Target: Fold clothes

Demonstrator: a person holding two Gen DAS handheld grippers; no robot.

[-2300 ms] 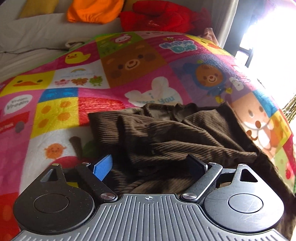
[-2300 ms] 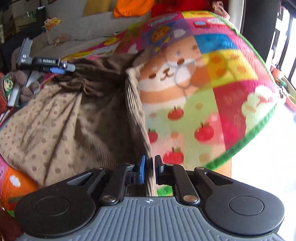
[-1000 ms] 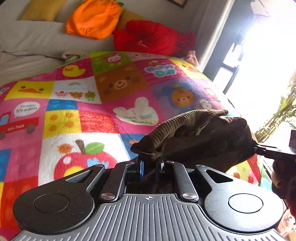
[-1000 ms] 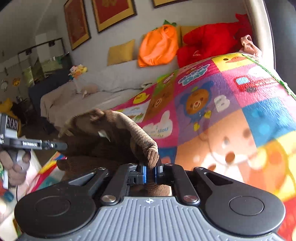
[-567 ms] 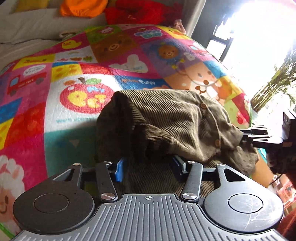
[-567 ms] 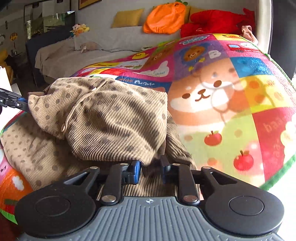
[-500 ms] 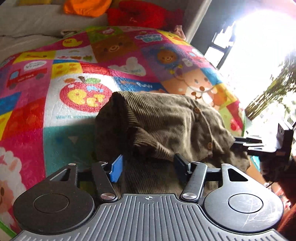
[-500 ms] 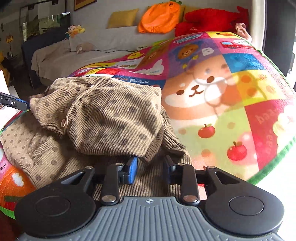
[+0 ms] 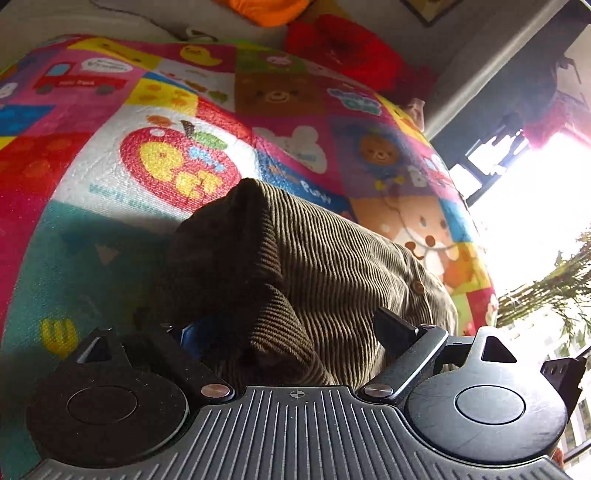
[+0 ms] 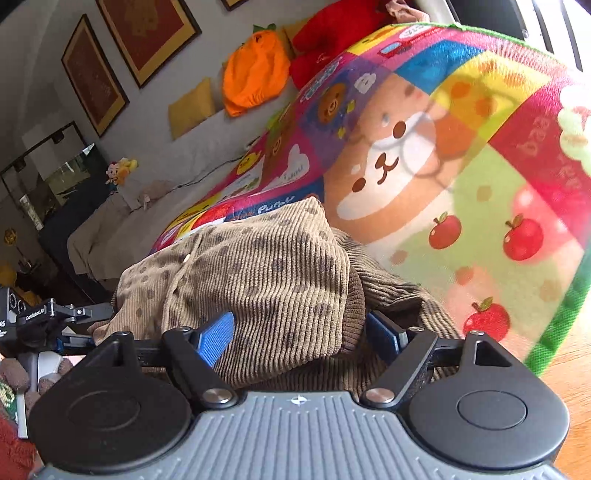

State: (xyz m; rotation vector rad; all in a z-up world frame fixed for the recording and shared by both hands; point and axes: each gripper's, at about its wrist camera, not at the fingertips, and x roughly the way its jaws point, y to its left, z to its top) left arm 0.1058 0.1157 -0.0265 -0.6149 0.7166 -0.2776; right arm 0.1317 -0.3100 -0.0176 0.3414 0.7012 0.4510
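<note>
A brown corduroy dotted cardigan with buttons lies folded in a heap on the colourful quilt. My left gripper hangs low over its near edge with jaws opening wide. A ribbed fold of the cardigan sits between the fingers, and the pads do not press on it. In the right wrist view the cardigan shows its paler dotted side. My right gripper has its jaws opening around the cardigan's hem, with the blue pads clear of the cloth. The left gripper shows at the far left there.
The quilt covers a bed whose green edge falls to a wooden floor on the right. An orange cushion, a red plush and a yellow cushion sit at the back. A bright window is to the right.
Both grippers held the cardigan's edge lifted a second ago. They carried it down over the rest, then spread their jaws and let it go. Both views have tilted.
</note>
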